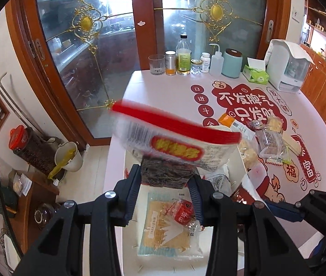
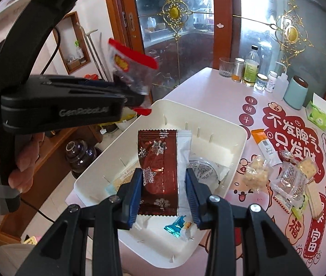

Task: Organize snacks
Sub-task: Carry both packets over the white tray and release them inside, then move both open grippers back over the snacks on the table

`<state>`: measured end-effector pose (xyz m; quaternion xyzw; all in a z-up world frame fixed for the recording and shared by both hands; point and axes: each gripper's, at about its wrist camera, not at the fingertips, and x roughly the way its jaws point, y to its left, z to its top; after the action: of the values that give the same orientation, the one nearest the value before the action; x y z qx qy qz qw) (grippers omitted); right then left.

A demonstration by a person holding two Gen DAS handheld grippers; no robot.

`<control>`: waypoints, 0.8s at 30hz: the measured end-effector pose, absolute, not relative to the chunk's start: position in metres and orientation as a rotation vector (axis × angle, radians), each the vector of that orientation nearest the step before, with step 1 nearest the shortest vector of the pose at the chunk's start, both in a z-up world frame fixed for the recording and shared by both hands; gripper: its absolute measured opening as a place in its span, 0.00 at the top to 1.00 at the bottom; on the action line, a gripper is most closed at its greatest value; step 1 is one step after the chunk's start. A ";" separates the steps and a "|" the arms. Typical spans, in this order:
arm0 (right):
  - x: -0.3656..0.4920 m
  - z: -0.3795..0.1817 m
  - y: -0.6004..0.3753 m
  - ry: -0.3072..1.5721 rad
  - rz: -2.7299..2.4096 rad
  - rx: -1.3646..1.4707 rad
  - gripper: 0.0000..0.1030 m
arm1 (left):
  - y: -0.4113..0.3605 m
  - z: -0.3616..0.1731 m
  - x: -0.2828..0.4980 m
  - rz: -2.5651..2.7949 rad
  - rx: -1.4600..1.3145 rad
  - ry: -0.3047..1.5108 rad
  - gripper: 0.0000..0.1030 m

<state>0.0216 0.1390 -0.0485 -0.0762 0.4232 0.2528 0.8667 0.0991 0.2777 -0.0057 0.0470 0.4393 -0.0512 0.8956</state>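
1. We hold the left claw (image 1: pixel 165 185) above the white bin (image 2: pixel 232 124), closed on the lower edge of a clear packet with a red top band (image 1: pixel 174 138). The packet stands up and tilts away from its fingers, so it looks ready to be lowered into the bin.
2. We hold the right claw (image 2: pixel 164 192) over the same bin, pinching a dark red snowflake wrapper (image 2: pixel 158 168) by its long sides. Its jaws are only as far apart as the wrapper is wide, and the wrapper lies flat and level between them.
3. Both snacks hang clear of the bin floor; we judge they are held high so they can be dropped in without dragging over the contents.
4. Already in the bin we see a flat pale packet (image 1: pixel 163 227), a small red candy (image 1: pixel 183 211), a blue foil sweet (image 2: pixel 174 226) and a round sealed packet (image 2: pixel 205 168).
5. Loose snacks still lie on the desk (image 1: pixel 163 85) right of the bin: an orange sachet (image 2: pixel 264 145), a crumbly pale piece (image 2: pixel 256 171) and a clear-wrapped pastry (image 2: pixel 293 179).
6. Bottles, a glass and a teal canister (image 2: pixel 295 92) stand along the far edge, well apart.
7. The two claws crowd the same opening, so we judge one release must wait for the other.
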 end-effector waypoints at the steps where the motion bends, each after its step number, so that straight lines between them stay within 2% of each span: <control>1: 0.023 -0.051 0.141 0.897 0.528 -0.167 0.62 | 0.277 -0.007 0.100 -0.101 0.100 0.909 0.39; 2: 0.023 -0.052 0.142 0.905 0.527 -0.169 0.58 | 0.276 -0.008 0.100 -0.094 0.100 0.899 0.18; 3: 0.023 -0.053 0.142 0.912 0.526 -0.168 0.55 | 0.276 -0.007 0.100 -0.089 0.099 0.884 0.10; 5: 0.023 -0.054 0.141 0.917 0.525 -0.163 0.45 | 0.275 -0.005 0.098 -0.092 0.103 0.866 0.10; 8: 0.022 -0.052 0.138 0.911 0.511 -0.155 0.41 | 0.270 -0.007 0.101 -0.098 0.118 0.878 0.10; 24: 0.020 -0.048 0.125 0.918 0.459 -0.120 0.41 | 0.258 -0.005 0.091 -0.145 0.117 0.888 0.10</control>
<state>0.0203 0.1250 -0.0478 -0.0574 0.4388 0.2196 0.8694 0.0908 0.2578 -0.0046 0.0566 0.4287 -0.0699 0.8989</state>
